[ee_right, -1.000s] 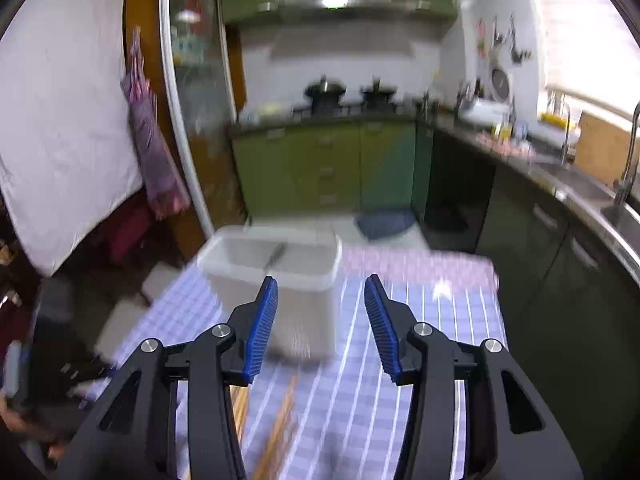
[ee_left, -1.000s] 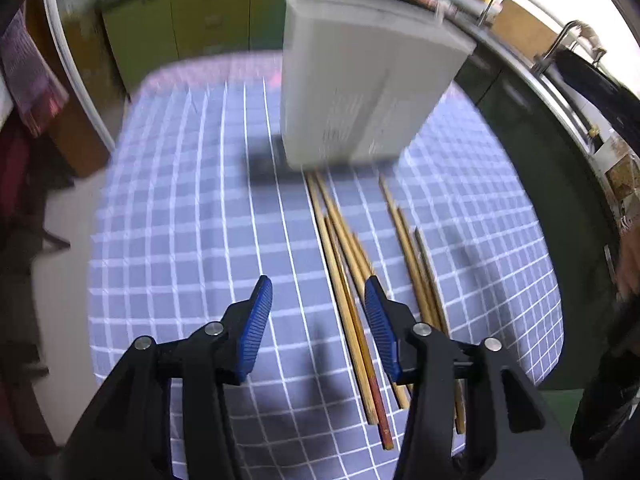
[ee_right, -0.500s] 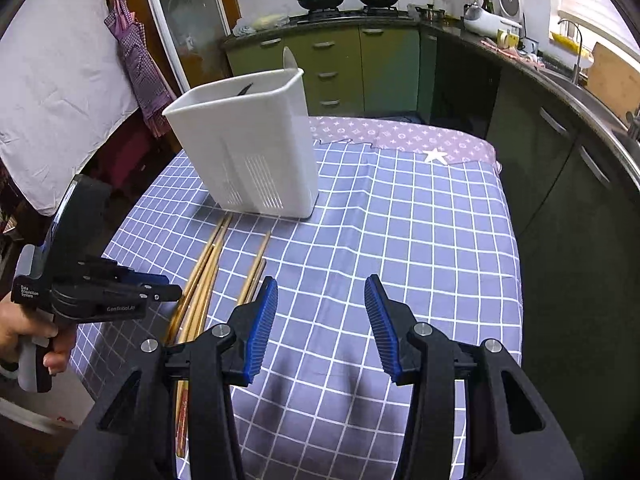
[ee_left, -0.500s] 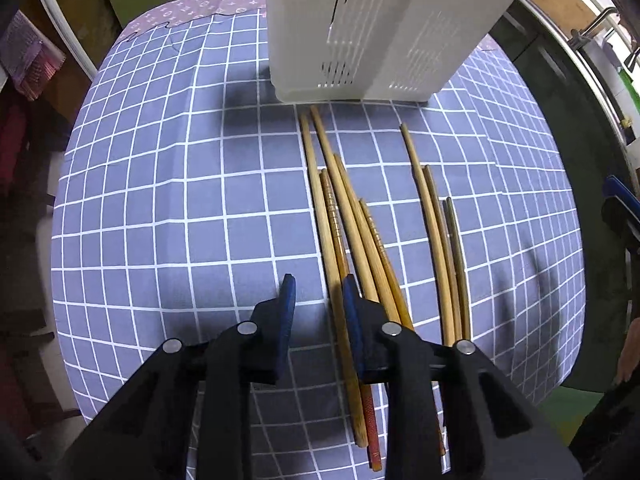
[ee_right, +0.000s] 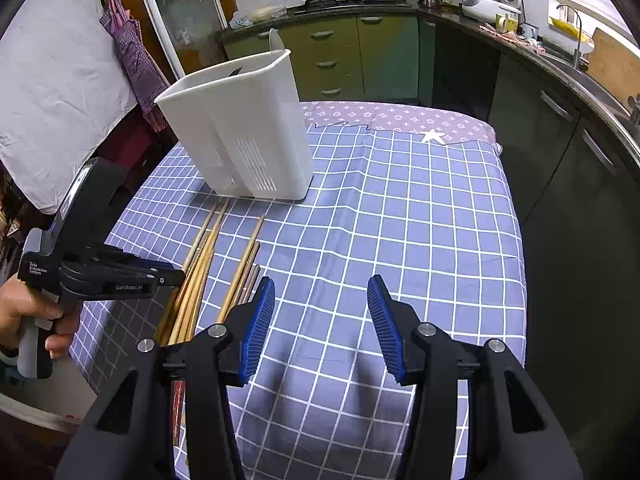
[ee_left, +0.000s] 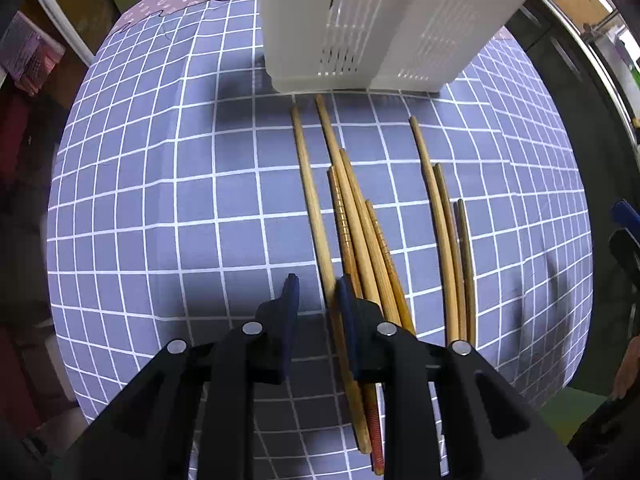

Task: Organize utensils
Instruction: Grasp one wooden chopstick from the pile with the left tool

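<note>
below, eight chopsticks (ee_left: 360,232) on checked cloth (ee_left: 160,200), one white holder (ee_left: 360,20), left tongs (ee_left: 318,300) closing on the leftmost stick, right tongs (ee_right: 322,320) opening, empty

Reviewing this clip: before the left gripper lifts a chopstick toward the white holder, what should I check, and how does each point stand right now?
1. Left gripper over the chopsticks: ok, above the leftmost one.
2. Single chopstick between the fingers: cannot tell; jaws closing, stick beside the right finger.
3. Chopstick firmly pinched: not ok, a gap shows.
4. White holder upright on the tablecloth: ok.
5. Right gripper clear of the chopsticks: ok, nothing between its fingers.
</note>
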